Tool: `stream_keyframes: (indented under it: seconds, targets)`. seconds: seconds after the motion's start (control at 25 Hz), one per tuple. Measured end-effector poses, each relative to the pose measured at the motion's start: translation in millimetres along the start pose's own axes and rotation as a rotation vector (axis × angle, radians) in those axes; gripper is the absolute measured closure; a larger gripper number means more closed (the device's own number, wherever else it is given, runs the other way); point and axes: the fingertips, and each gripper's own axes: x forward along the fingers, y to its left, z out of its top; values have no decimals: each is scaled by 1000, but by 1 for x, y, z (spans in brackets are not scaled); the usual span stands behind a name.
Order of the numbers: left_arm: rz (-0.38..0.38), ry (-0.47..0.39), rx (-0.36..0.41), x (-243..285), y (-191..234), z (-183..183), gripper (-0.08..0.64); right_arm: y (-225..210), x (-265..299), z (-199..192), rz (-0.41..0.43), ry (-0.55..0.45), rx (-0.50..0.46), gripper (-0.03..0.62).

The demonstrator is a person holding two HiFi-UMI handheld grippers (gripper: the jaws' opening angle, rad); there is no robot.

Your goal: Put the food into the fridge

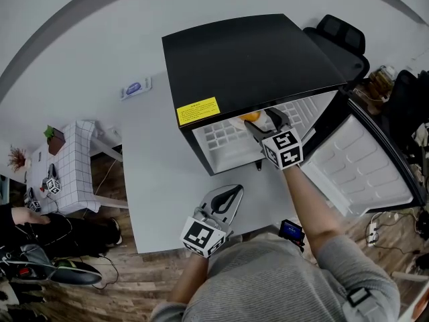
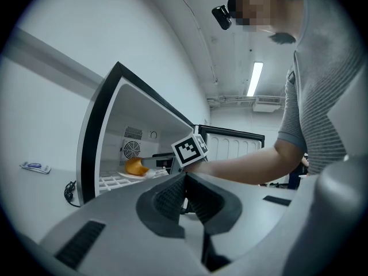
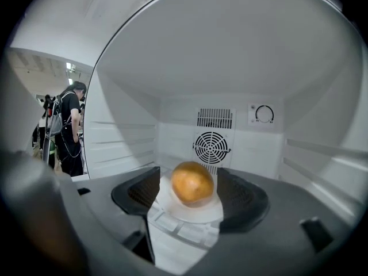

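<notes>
A black mini fridge stands on the pale table, its door swung open to the right. My right gripper reaches inside it. Its pads close against the rim of a small white plate that carries a round orange bun. The plate sits low over the white wire shelf, in front of the back-wall fan. My left gripper hangs shut and empty near the table's front edge, pointing toward the fridge.
A small blue item lies on the table left of the fridge. Behind the fridge stands a black chair. A low table with a checked cloth is at the left. A person stands beyond the fridge opening.
</notes>
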Motion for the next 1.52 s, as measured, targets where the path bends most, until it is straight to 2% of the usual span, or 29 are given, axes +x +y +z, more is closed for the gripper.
stream_keyframes:
  seconds: [0.6,1.08,1.28,1.52]
  targets:
    - [-32,-17,20,0,-16,4,549,22,-61,13,-7,-77,38,288]
    - [-61,-33,36,-1,-26,11,549,59,-110,27,27,-137,17,302]
    - [-69,-40,43,-2,-29,13,549,69,-139,47,23,-207,12,383]
    - [-75,-44,46,-4,-33,14,549,78,-168,55,12,-247,-34,544]
